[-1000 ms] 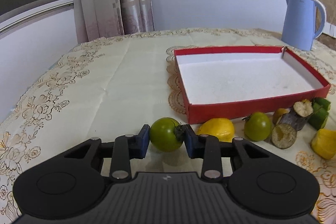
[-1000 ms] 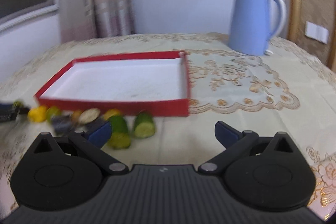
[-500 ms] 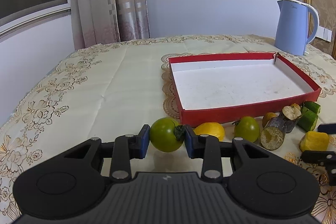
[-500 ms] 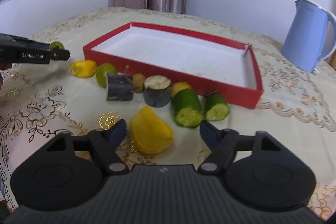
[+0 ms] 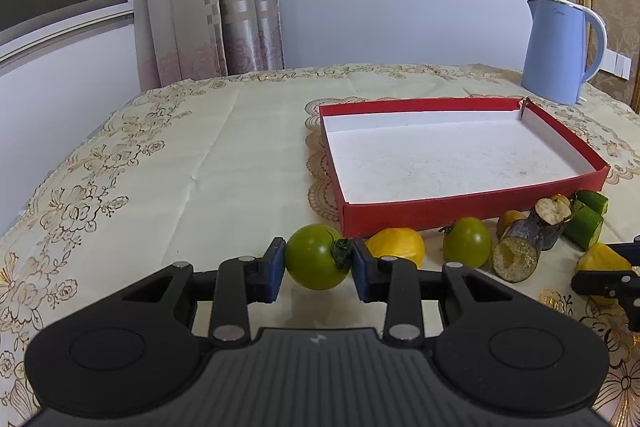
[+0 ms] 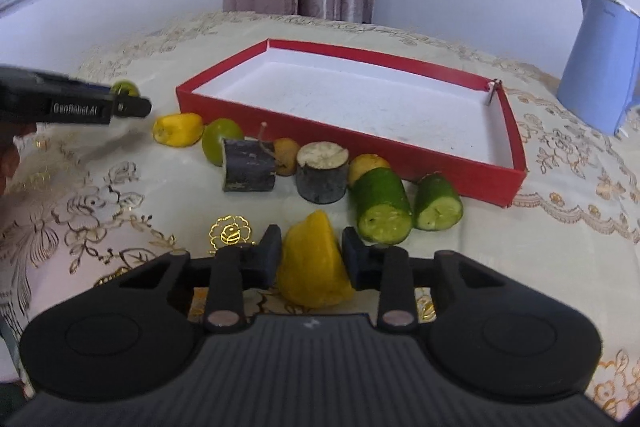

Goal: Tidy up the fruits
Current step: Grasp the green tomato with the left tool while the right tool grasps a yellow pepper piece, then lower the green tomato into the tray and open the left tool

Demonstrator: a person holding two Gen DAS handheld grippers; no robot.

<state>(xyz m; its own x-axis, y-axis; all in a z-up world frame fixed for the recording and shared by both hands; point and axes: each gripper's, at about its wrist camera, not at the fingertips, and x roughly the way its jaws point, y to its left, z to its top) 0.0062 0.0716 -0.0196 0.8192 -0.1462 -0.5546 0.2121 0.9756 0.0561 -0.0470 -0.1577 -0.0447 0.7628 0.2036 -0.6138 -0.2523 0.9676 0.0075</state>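
In the left wrist view my left gripper is shut on a green tomato, just left of the red box's near corner. My right gripper has its jaws closing, and both pads press on a yellow fruit piece resting on the tablecloth. In front of the red box lie a yellow fruit, a second green tomato, two dark sugarcane pieces, small yellow fruits and two cucumber pieces. The box's white inside holds nothing.
A blue kettle stands on the table behind the box's far right corner. The table is covered by a cream cloth with gold flowers. Curtains and a window are behind it. A hand holds the left gripper at the left of the right wrist view.
My right gripper swung over to the fruit row, settled around the yellow piece and closed from wide open onto it. The left gripper kept still with the green tomato.
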